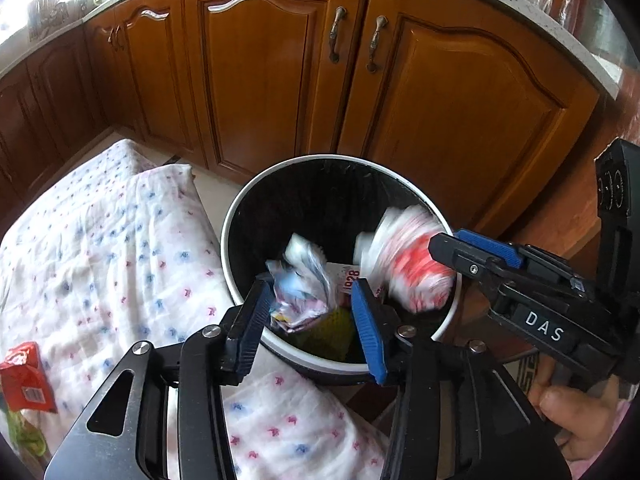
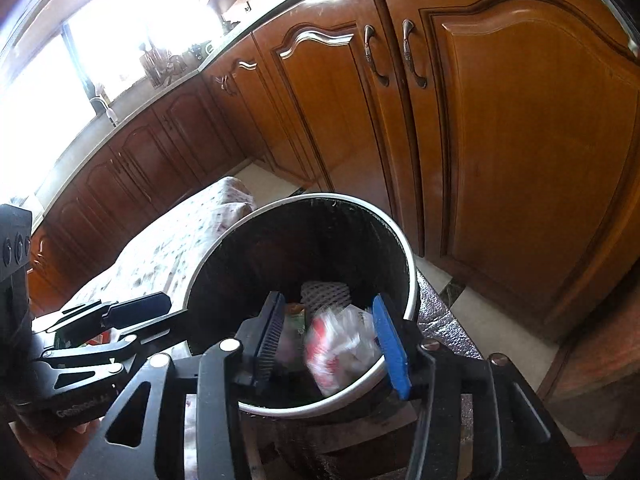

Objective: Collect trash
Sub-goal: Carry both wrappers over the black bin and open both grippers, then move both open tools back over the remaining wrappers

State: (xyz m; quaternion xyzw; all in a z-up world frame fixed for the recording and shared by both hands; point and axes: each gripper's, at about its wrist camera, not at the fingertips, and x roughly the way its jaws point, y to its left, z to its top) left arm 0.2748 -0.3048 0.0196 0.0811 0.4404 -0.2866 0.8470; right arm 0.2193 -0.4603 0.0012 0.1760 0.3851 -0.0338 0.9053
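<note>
Left wrist view, both grippers' jaws apart over bin (image 1: 240,216), wrappers (image 1: 404,256) loose, red packet (image 1: 26,376) on cloth (image 1: 112,248)

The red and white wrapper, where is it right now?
The red and white wrapper is over the open bin, between the right gripper's open fingers in the right wrist view, in front of the wooden cupboards.
</note>
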